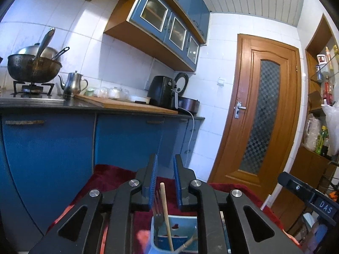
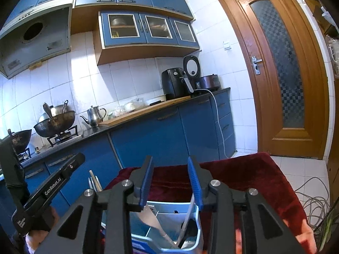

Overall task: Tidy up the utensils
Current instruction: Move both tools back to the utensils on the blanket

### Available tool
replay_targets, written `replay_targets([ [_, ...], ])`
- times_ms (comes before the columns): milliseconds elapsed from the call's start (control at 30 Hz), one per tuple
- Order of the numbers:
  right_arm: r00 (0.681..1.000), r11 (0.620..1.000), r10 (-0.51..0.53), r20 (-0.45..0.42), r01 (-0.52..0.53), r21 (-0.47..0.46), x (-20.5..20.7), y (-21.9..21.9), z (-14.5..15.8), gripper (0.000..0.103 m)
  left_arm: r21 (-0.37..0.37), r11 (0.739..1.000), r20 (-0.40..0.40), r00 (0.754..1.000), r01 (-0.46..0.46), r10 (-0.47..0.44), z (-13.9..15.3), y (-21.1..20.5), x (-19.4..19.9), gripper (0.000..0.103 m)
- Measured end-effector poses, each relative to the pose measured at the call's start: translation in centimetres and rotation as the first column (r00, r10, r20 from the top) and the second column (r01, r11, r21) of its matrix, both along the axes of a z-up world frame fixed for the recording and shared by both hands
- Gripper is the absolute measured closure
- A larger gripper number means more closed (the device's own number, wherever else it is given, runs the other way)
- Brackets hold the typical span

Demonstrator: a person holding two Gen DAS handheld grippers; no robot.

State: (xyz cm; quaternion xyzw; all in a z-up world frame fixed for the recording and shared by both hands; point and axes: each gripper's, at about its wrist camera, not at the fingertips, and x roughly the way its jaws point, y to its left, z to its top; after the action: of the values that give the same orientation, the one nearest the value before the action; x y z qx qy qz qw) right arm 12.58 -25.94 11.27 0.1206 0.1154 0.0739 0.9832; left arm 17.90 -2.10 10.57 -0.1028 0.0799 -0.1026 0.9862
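We are working over the utensil holder (image 1: 175,236), a pale blue compartmented caddy standing on the red cloth (image 1: 112,180) that covers the desk, near us and well apart from the far kitchen counter (image 1: 89,103). Our left gripper (image 1: 165,182) hangs just above its left end with the jaws parted and nothing clamped. A wooden chopstick (image 1: 166,213) and a fork (image 1: 157,208) stand upright in the compartment below and poke up between the blue pads (image 1: 153,182), apparently untouched. Our right gripper (image 2: 170,182) is released too, jaws wider, over the right end of the utensil holder (image 2: 190,247), where a wooden spatula (image 2: 152,217) and a slim, pale-handled utensil (image 2: 187,218) lean inside.

We see a few ways this could go wrong:

- The chopstick top sits so near the left pads that drawing back at an angle could catch it, flick it out, or tip the light holder.
- The slim handle leans close against the right gripper's right pad (image 2: 196,184); a sideways move could drag it and knock the spatula.
- The cloth is soft and rumpled, so a nudge could make the holder rock or slide.
- Both grippers crowd the same small holder, so they might collide if we move them together.

Lifting straight up, one gripper at a time, looks safest.
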Motion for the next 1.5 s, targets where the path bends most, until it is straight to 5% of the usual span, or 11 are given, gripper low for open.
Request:
replay_targets([
  [800, 0.996, 0.998, -0.054, -0.075, 0.052, -0.023, -9.4, -0.1, 0.7, 0.064, 0.064, 0.991, -0.156, 0.982, 0.115, -0.104, 1.1, 0.1, -8.5, 0.078],
  [1500, 0.95, 0.998, -0.045, -0.31, 0.032, -0.046, -12.9, 0.7, -6.0, 0.064, 0.139, 0.975, -0.391, 0.915, 0.171, -0.105, -3.9, 0.3, -11.4, 0.078],
])
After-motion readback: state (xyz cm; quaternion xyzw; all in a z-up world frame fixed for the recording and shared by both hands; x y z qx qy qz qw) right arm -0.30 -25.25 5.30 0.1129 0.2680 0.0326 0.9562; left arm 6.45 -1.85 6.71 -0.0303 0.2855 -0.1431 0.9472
